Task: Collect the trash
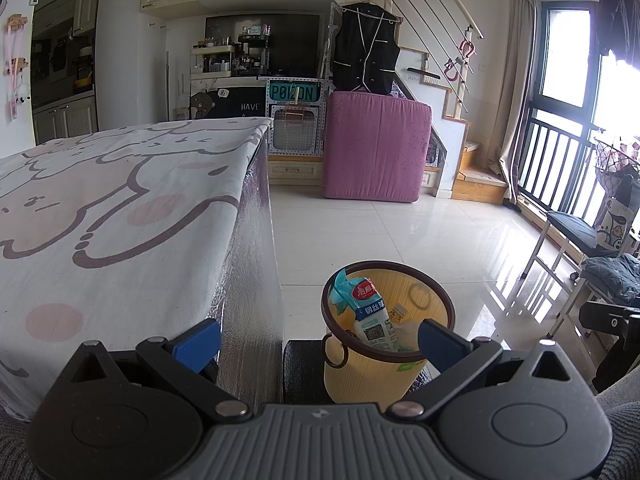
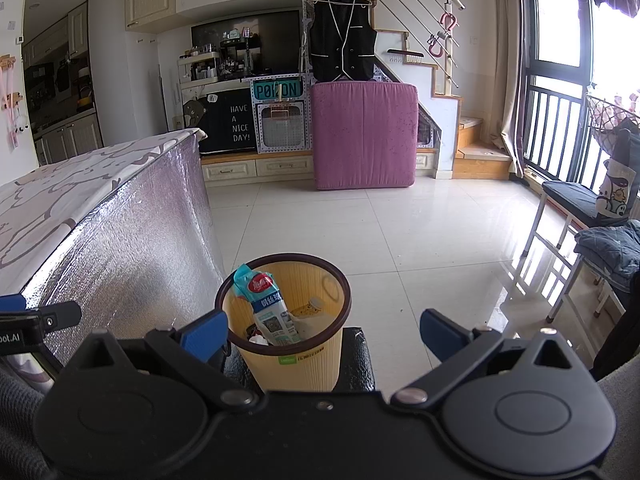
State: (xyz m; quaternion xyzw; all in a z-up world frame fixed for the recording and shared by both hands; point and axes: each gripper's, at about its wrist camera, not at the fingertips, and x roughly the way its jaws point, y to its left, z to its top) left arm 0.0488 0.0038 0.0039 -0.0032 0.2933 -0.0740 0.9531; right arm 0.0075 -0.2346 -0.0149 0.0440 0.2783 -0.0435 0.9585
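Observation:
A yellow ribbed trash bin (image 1: 372, 376) with a dark rim stands on a black stool beside the table; the right wrist view shows the same bin (image 2: 304, 364). Inside it leans a blue-and-white wrapper with a red label (image 1: 370, 312) (image 2: 268, 304), with smaller scraps under it. My left gripper (image 1: 320, 340) is open, its blue fingers spread across the table edge and the bin. My right gripper (image 2: 324, 332) is open too, straddling the bin with nothing held. The left gripper's tip (image 2: 24, 320) pokes in at the far left of the right wrist view.
A table with a cartoon-print cloth (image 1: 120, 208) and silver foil side (image 2: 132, 240) fills the left. White tiled floor (image 2: 380, 232) lies ahead. A pink mattress (image 2: 364, 136) leans against stairs at the back. Chairs with clothes (image 2: 600, 240) stand at right by the window.

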